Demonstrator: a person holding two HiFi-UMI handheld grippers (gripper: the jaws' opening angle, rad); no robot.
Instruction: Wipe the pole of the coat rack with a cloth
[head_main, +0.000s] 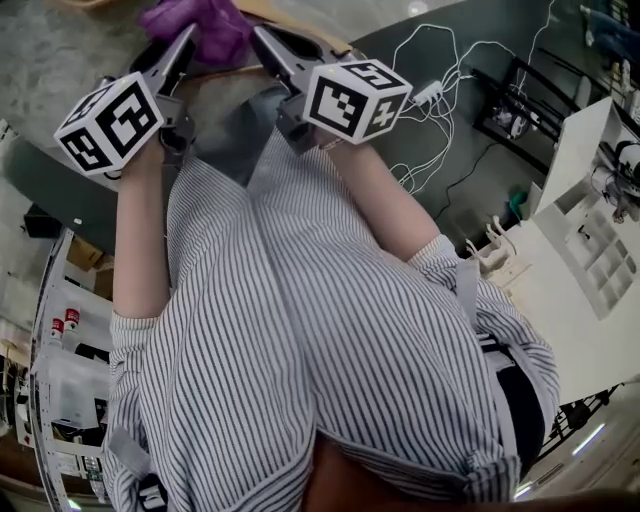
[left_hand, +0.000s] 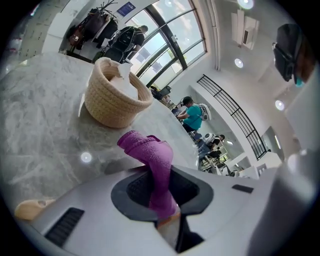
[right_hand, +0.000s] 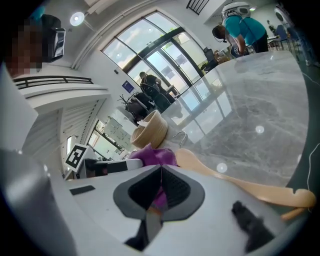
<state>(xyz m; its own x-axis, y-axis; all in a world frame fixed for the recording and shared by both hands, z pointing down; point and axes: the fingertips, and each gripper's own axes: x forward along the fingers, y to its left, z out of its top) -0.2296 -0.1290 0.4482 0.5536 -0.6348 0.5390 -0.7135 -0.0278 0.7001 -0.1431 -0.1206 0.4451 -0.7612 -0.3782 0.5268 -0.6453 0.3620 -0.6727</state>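
Pinching the purple cloth at twelve o'clock ahead, left gripper and right gripper are both clamped on it. Pulling apart could slip the thinner bite, probably the right's. No pole is in view.

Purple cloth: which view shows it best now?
Left gripper view: the cloth stands clear, pinched in the left gripper. Right gripper view shows a half-hidden bunch; head view, a scrap at the frame's top.

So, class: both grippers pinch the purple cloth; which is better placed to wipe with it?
Probably left: the left gripper clamps a thick fold of cloth; the right gripper nips an edge.
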